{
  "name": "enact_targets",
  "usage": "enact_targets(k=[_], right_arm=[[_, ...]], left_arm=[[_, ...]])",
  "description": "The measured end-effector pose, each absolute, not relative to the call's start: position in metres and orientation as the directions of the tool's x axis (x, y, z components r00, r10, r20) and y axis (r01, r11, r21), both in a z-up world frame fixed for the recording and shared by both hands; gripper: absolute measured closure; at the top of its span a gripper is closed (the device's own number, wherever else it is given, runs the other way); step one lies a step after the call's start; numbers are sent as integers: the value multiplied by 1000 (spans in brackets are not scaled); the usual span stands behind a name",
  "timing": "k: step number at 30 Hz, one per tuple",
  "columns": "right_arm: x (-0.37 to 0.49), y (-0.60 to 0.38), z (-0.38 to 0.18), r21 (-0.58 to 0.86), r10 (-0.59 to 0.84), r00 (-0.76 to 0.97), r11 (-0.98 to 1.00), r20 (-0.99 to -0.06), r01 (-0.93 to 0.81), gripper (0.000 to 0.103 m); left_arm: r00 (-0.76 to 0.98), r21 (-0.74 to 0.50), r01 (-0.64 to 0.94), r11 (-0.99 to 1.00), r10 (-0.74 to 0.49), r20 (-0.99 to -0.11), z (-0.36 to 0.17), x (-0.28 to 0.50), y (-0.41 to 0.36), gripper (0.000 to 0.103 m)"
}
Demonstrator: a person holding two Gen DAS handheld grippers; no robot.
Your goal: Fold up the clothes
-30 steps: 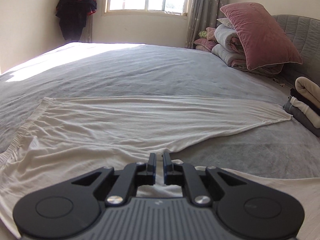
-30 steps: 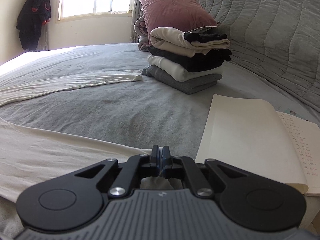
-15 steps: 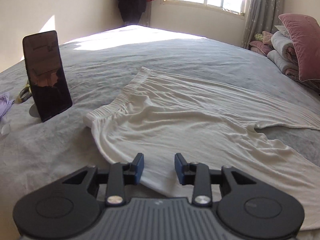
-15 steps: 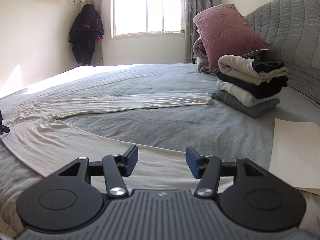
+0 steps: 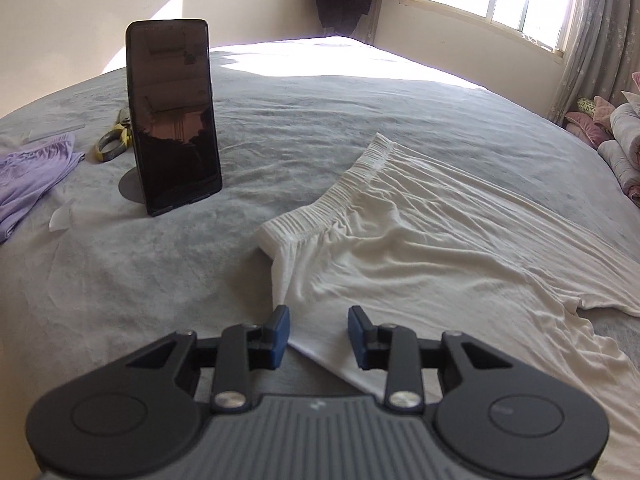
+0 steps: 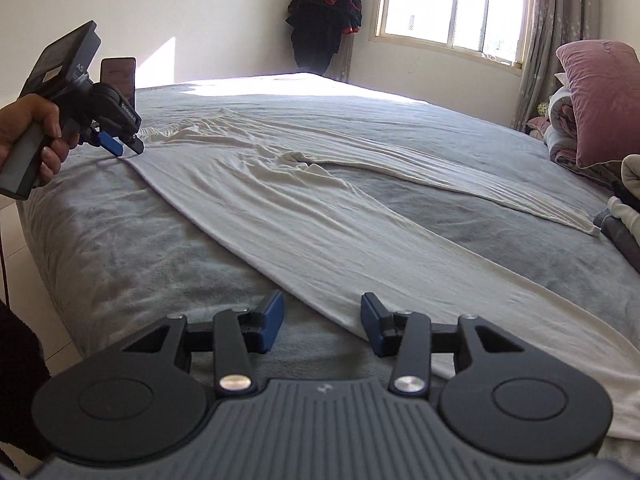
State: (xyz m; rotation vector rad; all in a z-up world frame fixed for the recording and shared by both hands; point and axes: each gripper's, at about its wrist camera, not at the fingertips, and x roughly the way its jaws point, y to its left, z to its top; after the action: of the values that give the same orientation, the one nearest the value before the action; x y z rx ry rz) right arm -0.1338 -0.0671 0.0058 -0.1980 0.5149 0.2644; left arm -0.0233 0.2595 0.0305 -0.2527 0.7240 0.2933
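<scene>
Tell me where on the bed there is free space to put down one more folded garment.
Free: the grey blanket wedge between the two legs of the white trousers, and the sunlit far part of the bed toward the window. Crowded: around the standing phone, with the lilac cloth and yellow-handled tool, and by the folded stack under the pink pillow.
</scene>
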Motion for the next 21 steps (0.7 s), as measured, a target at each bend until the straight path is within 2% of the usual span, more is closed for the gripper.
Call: enact_targets(k=[2,4,5,6,7,9,11,18,21], right_arm=[[-133,-64,3,-153,186,840,941,-510,-301,63],[-132,-62,1,-168,185,836,935,-517,-311,79],[-132,-62,1,-167,182,834,937,-520,-308,95],[-132,-62,1,-165,179,833,938,-523,-305,102],[-133,-62,1,-164,175,832,939,-526,-302,103],[-135,-63,2,-155,179,831,941,-527,-301,103],[-138,-65,4,-147,183,829,942,-528,-301,103],[-148,-68,14,-116,205,828,944,-522,-308,103],[-142,-69,4,-103,204,810,946,-550,-308,103]], left_arm=[[705,-116,-366,923,194,-683,30,-23,262,70],[696,-98,-379,920,214,-685,28,-22,264,70],[691,-89,-386,918,224,-687,27,-21,265,70],[687,-80,-393,916,235,-688,26,-20,266,71],[684,-59,-396,916,252,-684,25,-20,265,74],[682,-19,-401,916,285,-673,23,-19,263,92],[683,-9,-411,912,301,-666,22,-19,264,102],[669,-92,-431,898,249,-701,27,-19,281,102],[661,-57,-414,908,257,-705,26,-19,276,98]])
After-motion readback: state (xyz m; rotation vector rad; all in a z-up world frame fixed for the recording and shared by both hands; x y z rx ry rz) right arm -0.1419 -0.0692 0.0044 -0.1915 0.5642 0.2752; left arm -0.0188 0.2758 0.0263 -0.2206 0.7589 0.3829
